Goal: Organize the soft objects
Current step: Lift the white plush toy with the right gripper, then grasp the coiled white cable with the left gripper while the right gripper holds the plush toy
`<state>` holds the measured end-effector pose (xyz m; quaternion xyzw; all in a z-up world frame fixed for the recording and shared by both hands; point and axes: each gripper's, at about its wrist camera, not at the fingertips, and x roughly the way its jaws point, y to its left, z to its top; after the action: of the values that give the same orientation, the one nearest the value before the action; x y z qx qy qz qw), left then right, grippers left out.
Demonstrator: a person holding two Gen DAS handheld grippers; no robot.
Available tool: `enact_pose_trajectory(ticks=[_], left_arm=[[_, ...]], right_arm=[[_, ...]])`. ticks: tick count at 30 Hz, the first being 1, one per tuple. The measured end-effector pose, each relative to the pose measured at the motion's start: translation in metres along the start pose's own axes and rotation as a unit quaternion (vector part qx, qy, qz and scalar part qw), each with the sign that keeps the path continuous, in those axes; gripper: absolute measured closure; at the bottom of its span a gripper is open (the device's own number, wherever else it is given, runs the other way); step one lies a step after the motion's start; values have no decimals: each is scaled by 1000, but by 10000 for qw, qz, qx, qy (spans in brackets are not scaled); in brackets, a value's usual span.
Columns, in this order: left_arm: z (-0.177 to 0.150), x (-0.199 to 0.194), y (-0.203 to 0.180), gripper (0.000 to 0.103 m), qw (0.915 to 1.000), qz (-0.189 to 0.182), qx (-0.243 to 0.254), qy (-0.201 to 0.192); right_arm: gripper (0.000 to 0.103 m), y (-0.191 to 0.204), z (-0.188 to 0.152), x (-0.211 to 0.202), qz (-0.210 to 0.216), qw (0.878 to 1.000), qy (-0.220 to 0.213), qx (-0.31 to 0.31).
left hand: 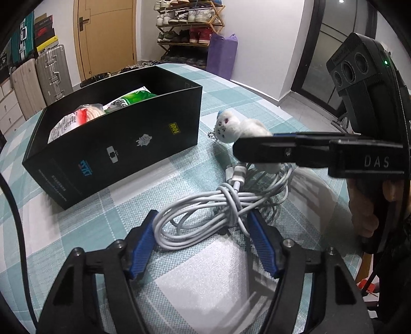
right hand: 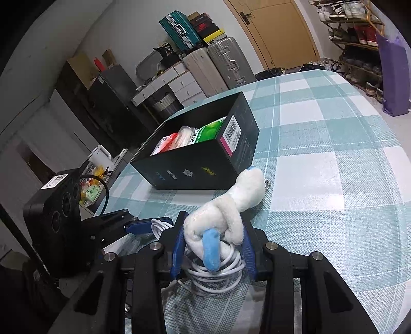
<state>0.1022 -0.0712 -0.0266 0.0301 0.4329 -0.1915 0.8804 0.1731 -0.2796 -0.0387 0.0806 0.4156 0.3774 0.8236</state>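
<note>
— Far wall?
— White, with a tan wooden door [left hand: 108, 33]. A wooden shoe rack [left hand: 190, 23] stands right of it, a purple bag [left hand: 222, 55] beside the rack.
— Left of the door?
— Upright suitcases [right hand: 218, 64], stacked boxes [right hand: 208, 28], white drawers [right hand: 177, 82].
— Tabletop [right hand: 321, 159]?
— Teal-and-white checked cloth.
</note>
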Motion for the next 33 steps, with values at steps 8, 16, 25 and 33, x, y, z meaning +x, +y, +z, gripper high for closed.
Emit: enact_pose_trajectory(ticks=[8,16,25,33], left_arm=[[0,-1,3,35,10000,8,-27,-6],[-6,-6,7,35,10000,56,-14,-19],[-3,-6,4,35,9999,102,8,-26],[-4,-7,4,36,9999,139,-53,-57]], right_arm=[[64,-1,3,-10,9,9998,-220,-1],[67,-2,3,-9,-56,9999,-147,-56],[57,-3,-1,2,-82,9999,53,136],[71,7,-2,12,-50,10000,24,-53]])
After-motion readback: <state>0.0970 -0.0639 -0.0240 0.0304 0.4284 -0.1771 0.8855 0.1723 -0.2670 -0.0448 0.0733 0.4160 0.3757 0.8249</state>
